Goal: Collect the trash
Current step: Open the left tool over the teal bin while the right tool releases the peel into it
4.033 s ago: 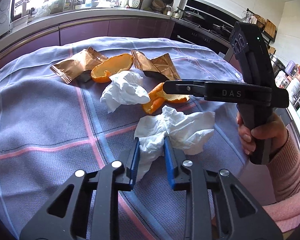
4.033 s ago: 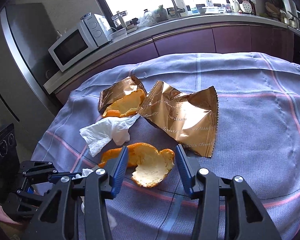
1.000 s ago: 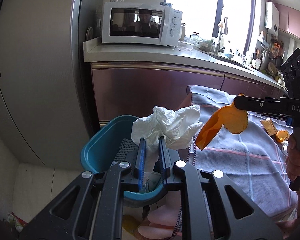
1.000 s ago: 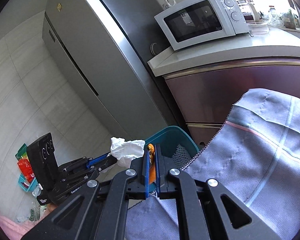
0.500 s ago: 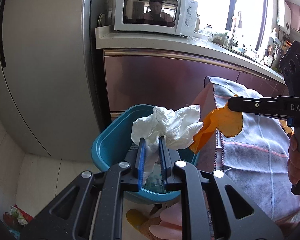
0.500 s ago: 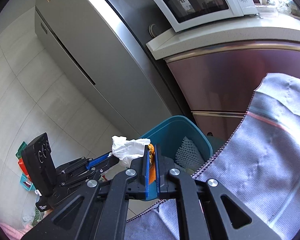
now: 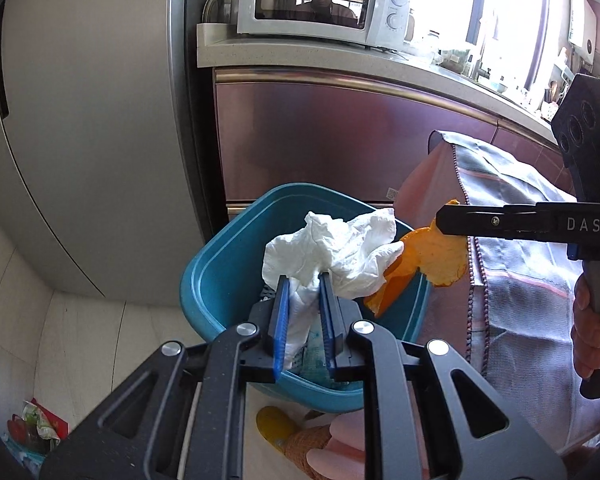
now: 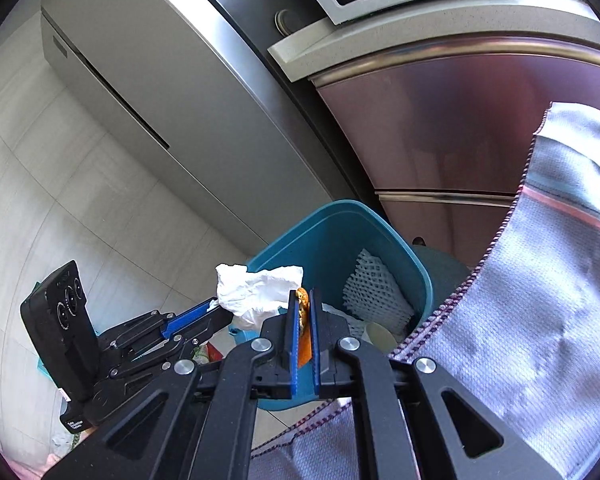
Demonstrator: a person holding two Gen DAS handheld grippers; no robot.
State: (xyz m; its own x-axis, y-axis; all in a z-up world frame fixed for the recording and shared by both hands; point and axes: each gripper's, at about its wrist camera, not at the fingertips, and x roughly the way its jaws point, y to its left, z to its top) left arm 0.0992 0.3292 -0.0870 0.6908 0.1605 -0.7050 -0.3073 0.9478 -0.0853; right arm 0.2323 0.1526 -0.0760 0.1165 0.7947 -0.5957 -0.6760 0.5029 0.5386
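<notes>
Kitchen corner: steel fridge, microwave on the counter, teal bin on the floor beside a cloth-draped table. Left gripper clamped on a crumpled tissue, held just above the bin's open mouth. Right gripper pinched tight on an orange peel, held over the bin's near rim, touching the tissue's edge. White foam netting lying inside the bin. Right hand wrapped round the gripper's handle. Tiled floor pale alongside.
</notes>
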